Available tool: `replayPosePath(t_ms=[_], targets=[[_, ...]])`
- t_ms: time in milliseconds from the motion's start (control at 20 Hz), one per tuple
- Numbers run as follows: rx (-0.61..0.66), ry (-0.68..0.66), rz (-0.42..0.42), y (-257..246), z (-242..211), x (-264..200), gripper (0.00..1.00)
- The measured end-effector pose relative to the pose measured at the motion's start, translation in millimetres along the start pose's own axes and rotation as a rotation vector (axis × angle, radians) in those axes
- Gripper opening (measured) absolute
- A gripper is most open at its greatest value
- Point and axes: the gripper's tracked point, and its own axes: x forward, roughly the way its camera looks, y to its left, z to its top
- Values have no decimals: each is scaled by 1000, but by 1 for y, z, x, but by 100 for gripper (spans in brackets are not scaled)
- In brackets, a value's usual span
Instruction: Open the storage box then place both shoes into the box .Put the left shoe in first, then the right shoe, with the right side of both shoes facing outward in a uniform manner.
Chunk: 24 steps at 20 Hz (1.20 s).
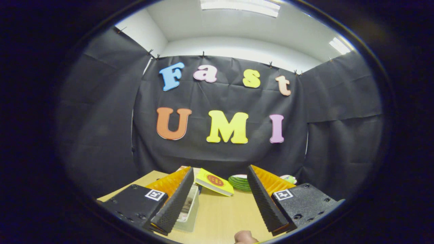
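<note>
Black cloth walled the booth under a white ceiling, and a pale wooden tabletop (220,217) lay below. The gripper (220,176) hovered above it, its two ridged black fingers (261,200) spread wide apart with nothing held between them. A white storage box (190,211) sat on the tabletop just right of the left finger, partly hidden by it. Farther off between the fingers lay a yellow book (214,181) and a green-striped plate (240,183). A fingertip (244,237) showed at the near edge.
</note>
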Motion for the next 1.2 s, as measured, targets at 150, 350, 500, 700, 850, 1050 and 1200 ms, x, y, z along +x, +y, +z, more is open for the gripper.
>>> replayPosePath(t_ms=[150,350,500,700,850,1050,1200], targets=[[-1,-70,-73,-24,9,-23,100],[36,-46,-74,-30,-12,-50,100],[48,7,-23,-25,-21,-50,100],[45,26,-28,-30,-22,-55,100],[54,50,-27,-33,-26,-61,100],[37,71,-24,-36,-22,-68,100],[28,57,-33,-40,-16,-71,100]])
